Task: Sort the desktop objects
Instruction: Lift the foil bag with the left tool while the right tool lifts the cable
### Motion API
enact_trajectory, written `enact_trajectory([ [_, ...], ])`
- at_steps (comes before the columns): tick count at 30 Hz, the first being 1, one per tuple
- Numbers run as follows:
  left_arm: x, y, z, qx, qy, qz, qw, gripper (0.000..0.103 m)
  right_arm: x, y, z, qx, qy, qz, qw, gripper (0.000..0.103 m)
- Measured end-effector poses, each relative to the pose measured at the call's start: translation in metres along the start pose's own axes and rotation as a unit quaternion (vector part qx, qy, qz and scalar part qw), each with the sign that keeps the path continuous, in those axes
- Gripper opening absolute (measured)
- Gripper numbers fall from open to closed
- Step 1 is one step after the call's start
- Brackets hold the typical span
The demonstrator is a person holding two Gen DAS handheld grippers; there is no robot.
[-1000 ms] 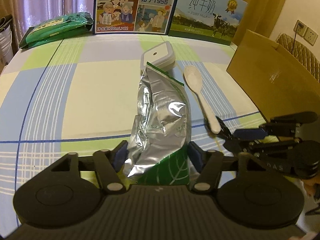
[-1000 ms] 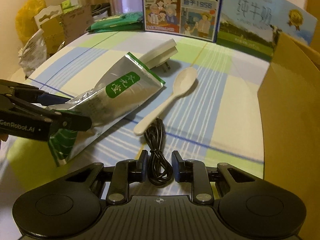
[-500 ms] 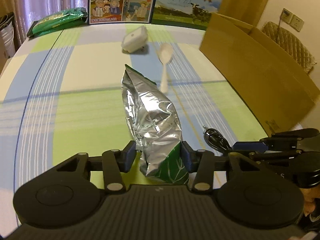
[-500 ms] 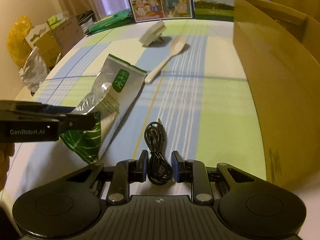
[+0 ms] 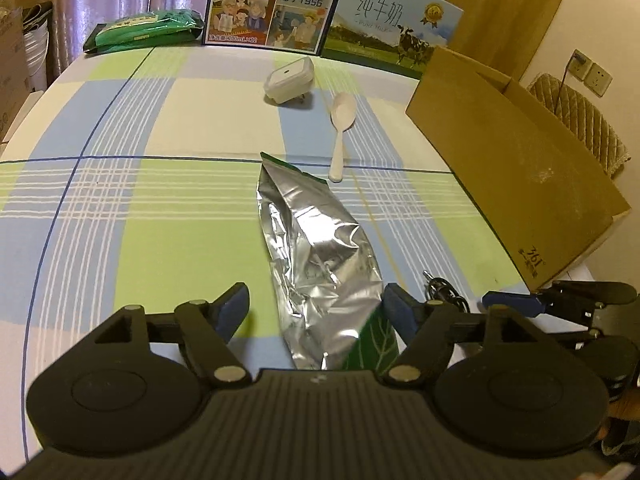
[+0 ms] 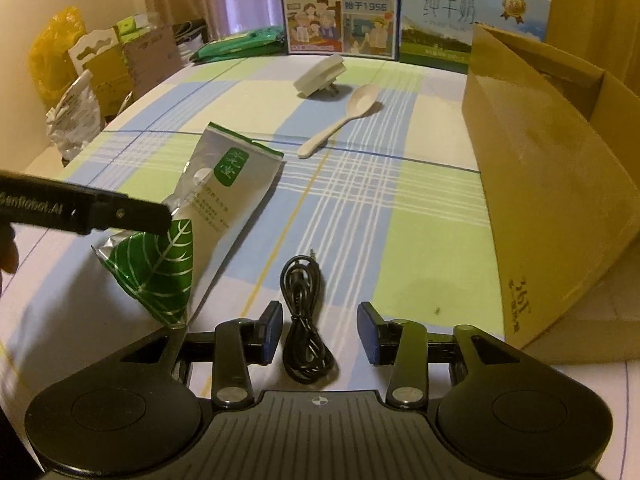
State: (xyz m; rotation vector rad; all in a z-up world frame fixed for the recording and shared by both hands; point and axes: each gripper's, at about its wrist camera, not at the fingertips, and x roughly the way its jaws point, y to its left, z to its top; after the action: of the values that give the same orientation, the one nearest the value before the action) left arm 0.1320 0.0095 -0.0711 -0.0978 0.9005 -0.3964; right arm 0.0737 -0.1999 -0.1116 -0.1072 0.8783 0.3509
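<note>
A silver foil bag (image 5: 316, 248) with a green leaf print lies on the checked tablecloth (image 5: 120, 200) between the fingers of my left gripper (image 5: 316, 308), which is open. Its printed face (image 6: 224, 196) shows in the right wrist view, partly behind the left gripper's finger (image 6: 100, 212). A coiled black cable (image 6: 304, 320) rests on the cloth between the spread fingers of my right gripper (image 6: 320, 332), also open. The cable (image 5: 444, 294) also shows right of the bag.
A white spoon (image 5: 342, 120) and a white plug adapter (image 5: 290, 80) lie farther back. An open cardboard box (image 5: 512, 168) stands along the right. Two milk cartons (image 5: 276, 4) and a green packet (image 5: 144, 30) sit at the far edge.
Both grippers pulled back toward the near edge with their loads, then opened. The bag and the cable now lie loose between spread fingers.
</note>
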Motion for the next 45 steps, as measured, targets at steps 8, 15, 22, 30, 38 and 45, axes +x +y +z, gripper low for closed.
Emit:
enact_trajectory([
  [8, 0.015, 0.000, 0.007, -0.004, 0.001, -0.004, 1.0000, 0.074, 0.013, 0.004, 0.000, -0.027, -0.005, 0.002, 1.000, 0.026],
  [15, 0.026, -0.002, 0.012, 0.001, 0.009, 0.004, 0.9999, 0.078, 0.014, -0.006, 0.009, 0.006, -0.010, -0.006, 1.000, 0.016],
  [22, 0.043, -0.005, 0.024, 0.020, 0.032, 0.004, 0.9993, 0.079, 0.021, -0.019, 0.030, 0.026, -0.022, -0.011, 0.999, 0.016],
  [30, 0.066, -0.010, 0.034, 0.042, 0.070, 0.012, 0.9966, 0.079, 0.030, -0.021, 0.027, 0.025, -0.013, -0.014, 1.000, 0.016],
  [38, 0.080, -0.030, 0.035, 0.113, 0.093, 0.049, 0.9880, 0.082, 0.032, -0.013, 0.025, -0.004, -0.013, -0.027, 1.000, 0.016],
  [45, 0.077, -0.037, 0.032, 0.135, 0.087, 0.055, 0.9855, 0.067, 0.031, -0.010, 0.022, -0.025, -0.019, -0.045, 0.998, 0.018],
])
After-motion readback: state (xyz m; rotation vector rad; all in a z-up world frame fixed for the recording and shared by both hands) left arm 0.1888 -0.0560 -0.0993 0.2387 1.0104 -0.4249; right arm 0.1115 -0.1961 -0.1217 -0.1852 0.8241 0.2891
